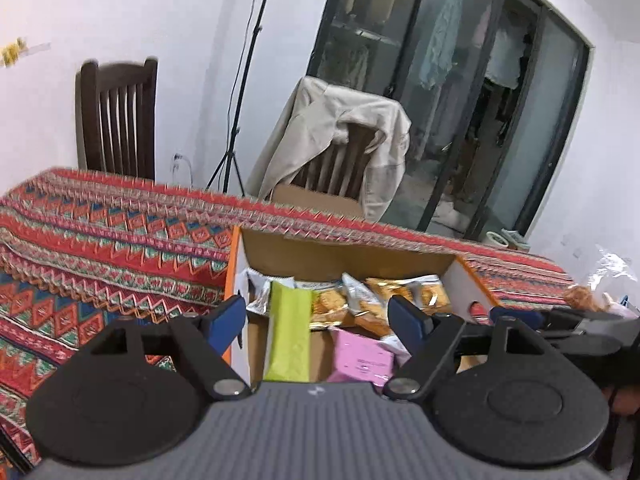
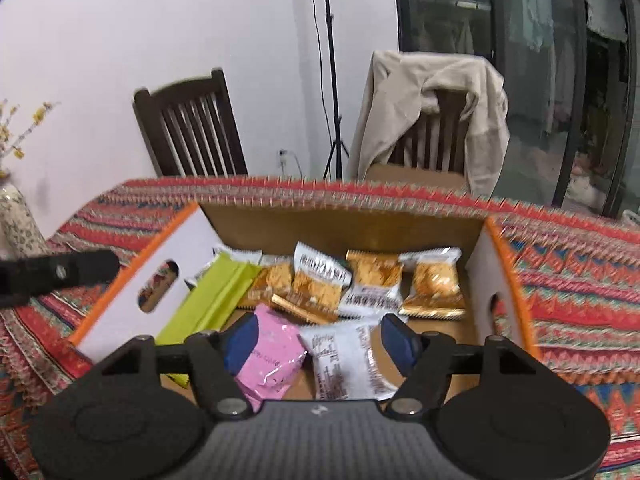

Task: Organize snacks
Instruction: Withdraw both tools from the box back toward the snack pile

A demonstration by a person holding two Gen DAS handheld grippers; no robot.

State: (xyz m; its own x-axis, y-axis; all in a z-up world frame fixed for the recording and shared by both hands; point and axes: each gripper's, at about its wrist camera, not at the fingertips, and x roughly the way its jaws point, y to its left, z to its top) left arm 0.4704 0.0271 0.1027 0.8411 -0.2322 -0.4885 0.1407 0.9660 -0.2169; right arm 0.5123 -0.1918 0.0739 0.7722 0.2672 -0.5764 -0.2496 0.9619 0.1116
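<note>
Left gripper (image 1: 318, 316): jaws parted wide, blue pads clear of everything, nothing gripped. It hangs over the near left part of the cardboard box (image 1: 348, 246); its left finger (image 1: 228, 316) sits over the box's left wall.

Right gripper (image 2: 318, 342): jaws apart, nothing held. A pink packet (image 2: 270, 358) and a white wrapped snack (image 2: 348, 360) lie in the box beneath and between its pads; whether the left pad touches the pink packet cannot be told.

Box contents, right wrist view: a lime-green pack (image 2: 216, 300) leaning along the left wall; a row of orange-and-gold cracker packets (image 2: 316, 284) with silver-white ends across the back half; one gold packet (image 2: 436, 284) at the right end of that row. The pink packet and the white snack lie nearest the camera.

Box: open-topped, brown inside, white side walls with orange edges and an oval handle cut-out (image 2: 158, 286) in each.

Support: table under a red zigzag-patterned cloth (image 1: 100, 240).

Surroundings: dark wooden chair (image 1: 116, 120) behind the table; second chair draped with a beige jacket (image 1: 340, 132); black tripod stand (image 1: 236, 120) against the white wall; glass doors (image 1: 460, 100) at right; patterned vase (image 2: 18, 220) at the table's left edge.
</note>
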